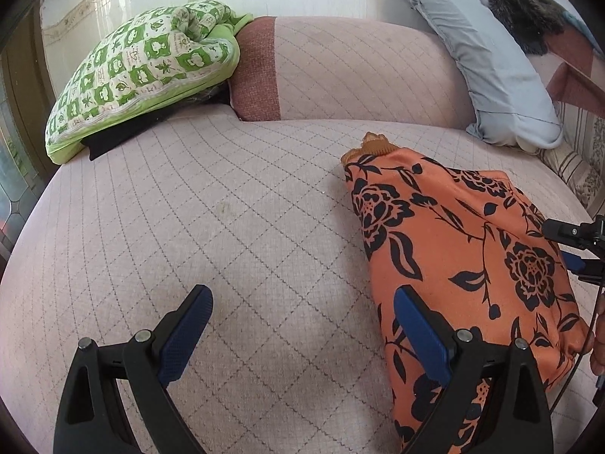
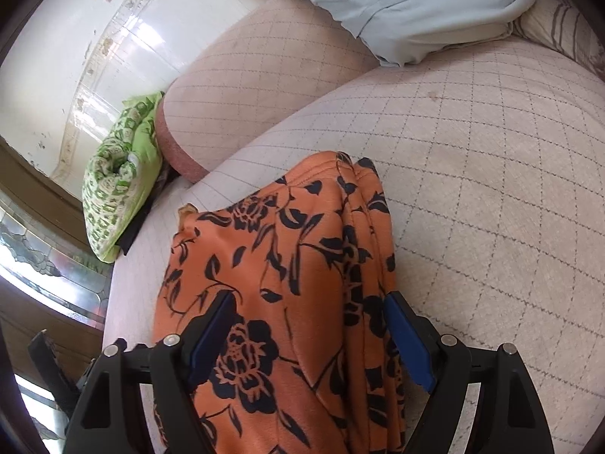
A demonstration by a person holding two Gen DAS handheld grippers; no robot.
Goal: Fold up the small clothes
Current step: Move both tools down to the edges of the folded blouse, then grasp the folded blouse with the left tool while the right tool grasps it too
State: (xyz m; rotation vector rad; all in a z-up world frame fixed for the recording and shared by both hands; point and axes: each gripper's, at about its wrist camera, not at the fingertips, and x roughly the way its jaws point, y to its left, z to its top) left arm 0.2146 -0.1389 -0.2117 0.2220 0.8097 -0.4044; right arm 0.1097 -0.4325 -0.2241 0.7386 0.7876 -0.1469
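An orange garment with a black flower print [image 1: 465, 261] lies folded in a long strip on the pink quilted bed [image 1: 227, 227]. My left gripper [image 1: 302, 321] is open and empty, just left of the garment, its right finger over the garment's edge. In the right wrist view the garment [image 2: 287, 283] runs away from the camera between the fingers of my right gripper [image 2: 314, 329], which is open above it. The right gripper's tip [image 1: 567, 230] also shows at the right edge of the left wrist view.
A green and white patterned quilt [image 1: 143, 72] sits on a dark cloth at the back left. A pink bolster [image 1: 359, 72] lies along the wall. A light blue pillow [image 1: 491, 60] leans at the back right. Tiled wall behind.
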